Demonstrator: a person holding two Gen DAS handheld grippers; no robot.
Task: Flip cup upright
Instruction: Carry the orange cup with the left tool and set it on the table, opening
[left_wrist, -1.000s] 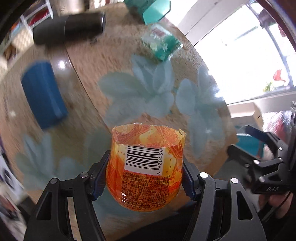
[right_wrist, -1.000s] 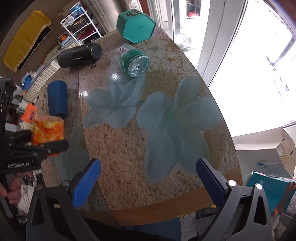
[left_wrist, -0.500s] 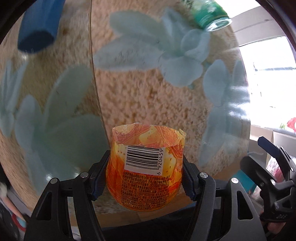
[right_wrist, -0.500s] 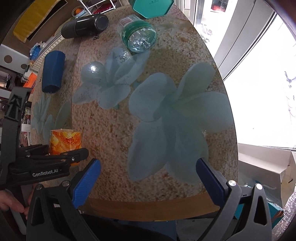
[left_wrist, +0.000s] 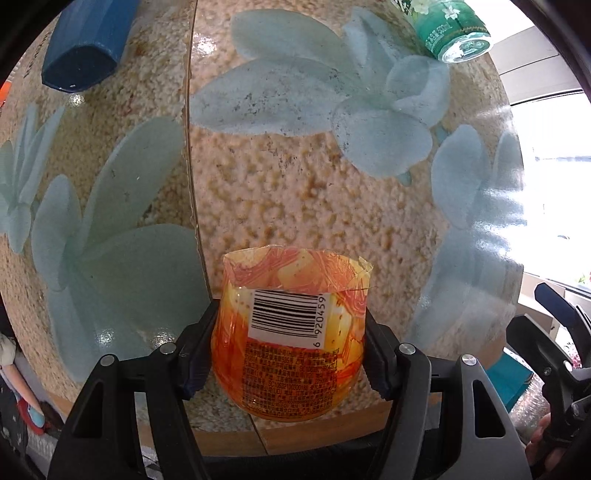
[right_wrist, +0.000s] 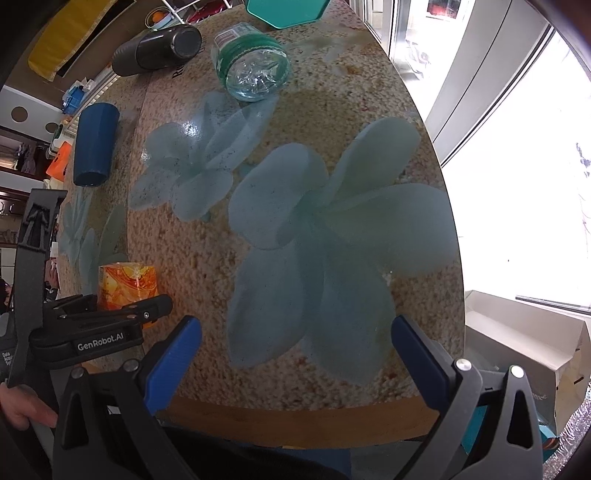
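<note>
My left gripper (left_wrist: 288, 347) is shut on an orange cup (left_wrist: 291, 332) with a barcode label, its open end pointing away from the camera. In the right wrist view the orange cup (right_wrist: 127, 282) stands upright near the table's front left edge, with the left gripper (right_wrist: 122, 314) clamped around its lower part. Whether its base touches the table I cannot tell. My right gripper (right_wrist: 295, 354) is open and empty over the front edge of the table.
On the flower-patterned table (right_wrist: 332, 221) lie a blue cup (right_wrist: 94, 147) on its side at left, a green clear cup (right_wrist: 253, 62) on its side at back, a black cylinder (right_wrist: 159, 48), and a teal box (right_wrist: 288, 11). A white box (right_wrist: 517, 339) sits off the table's right.
My left gripper has tilted and carried the orange cup down toward the front left of the table. My right gripper has moved slightly closer to the table and stays open.
</note>
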